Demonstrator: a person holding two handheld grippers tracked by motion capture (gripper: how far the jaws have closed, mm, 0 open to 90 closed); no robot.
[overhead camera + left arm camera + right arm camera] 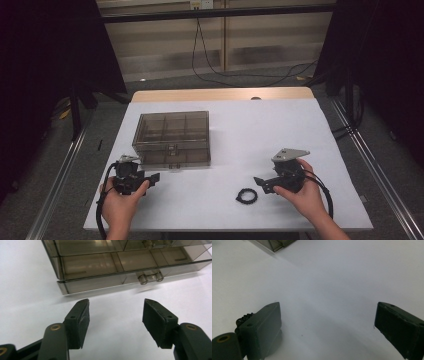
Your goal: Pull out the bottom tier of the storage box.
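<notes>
Two claws gape empty: left claw (154, 177) lower left, facing the smoky compartment box (172, 137); right claw (260, 183) lower right, beside the black ring (246, 195), whose toothed edge (243, 320) the right gripper view reveals.

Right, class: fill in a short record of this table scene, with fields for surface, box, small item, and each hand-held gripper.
surface: white table top
box: smoky clear compartment box, lid closed, left of centre
small item: black ring, flat on the table, near the right hand-held gripper
left hand-held gripper: open, nothing between the jaws, faces the box front
right hand-held gripper: open, nothing between the jaws, ring just beside one jaw
</notes>
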